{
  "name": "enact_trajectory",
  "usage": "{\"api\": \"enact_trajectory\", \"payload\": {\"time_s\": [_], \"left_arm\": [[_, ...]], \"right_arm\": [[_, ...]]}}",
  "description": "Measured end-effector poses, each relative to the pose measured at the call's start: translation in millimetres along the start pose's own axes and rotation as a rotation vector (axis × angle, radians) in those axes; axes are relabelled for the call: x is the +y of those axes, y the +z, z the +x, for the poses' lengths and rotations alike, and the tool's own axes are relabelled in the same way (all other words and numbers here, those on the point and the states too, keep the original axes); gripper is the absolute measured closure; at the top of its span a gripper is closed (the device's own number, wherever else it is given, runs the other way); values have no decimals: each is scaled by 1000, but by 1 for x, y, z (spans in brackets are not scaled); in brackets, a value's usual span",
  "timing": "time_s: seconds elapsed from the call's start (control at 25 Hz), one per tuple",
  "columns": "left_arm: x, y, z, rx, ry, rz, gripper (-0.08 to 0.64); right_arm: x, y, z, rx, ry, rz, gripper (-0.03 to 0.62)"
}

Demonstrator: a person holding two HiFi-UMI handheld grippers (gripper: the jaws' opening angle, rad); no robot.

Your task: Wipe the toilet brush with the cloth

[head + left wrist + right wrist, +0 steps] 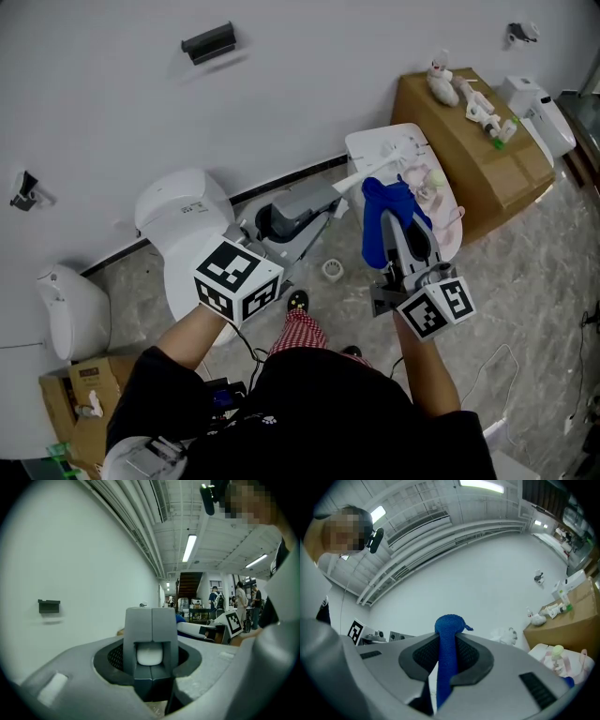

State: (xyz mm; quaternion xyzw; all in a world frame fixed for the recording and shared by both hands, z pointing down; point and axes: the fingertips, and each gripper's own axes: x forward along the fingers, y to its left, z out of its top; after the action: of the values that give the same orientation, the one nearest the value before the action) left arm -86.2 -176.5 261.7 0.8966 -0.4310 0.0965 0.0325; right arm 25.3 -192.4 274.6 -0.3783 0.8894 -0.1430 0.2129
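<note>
handling: the toilet brush (349, 180) is judged light and rigid, with a smooth plastic handle that may slip or turn under side load. take hold near the handle end and keep the shaft free for wiping. the cloth (386, 217) is soft and limp, so it should be gripped at a gathered fold, leaving a loose length to wrap round the shaft.

appearance: the brush shows as a slim white shaft. its head cannot be made out against the pale surface behind it. the cloth is deep blue with a knitted texture.

position: the brush is held in the air, running from the left gripper (330, 199) toward the right gripper (398, 234), above the floor and just in front of the toilet (183, 220). the cloth hangs at the brush's far part; contact cannot be confirmed.

jaw state: in the left gripper view, the jaws are closed on the rounded white handle. in the right gripper view, the jaws pinch a bunched fold of cloth.
</note>
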Motion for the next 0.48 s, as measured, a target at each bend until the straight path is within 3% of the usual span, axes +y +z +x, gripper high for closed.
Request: {"api": "enact_trajectory", "payload": {"time_s": [0.48], "left_arm": [[-28,20,-15,-51,-69,-11,391]], "right_arm": [[41,24,-5,-37,84,-89,528]]}}
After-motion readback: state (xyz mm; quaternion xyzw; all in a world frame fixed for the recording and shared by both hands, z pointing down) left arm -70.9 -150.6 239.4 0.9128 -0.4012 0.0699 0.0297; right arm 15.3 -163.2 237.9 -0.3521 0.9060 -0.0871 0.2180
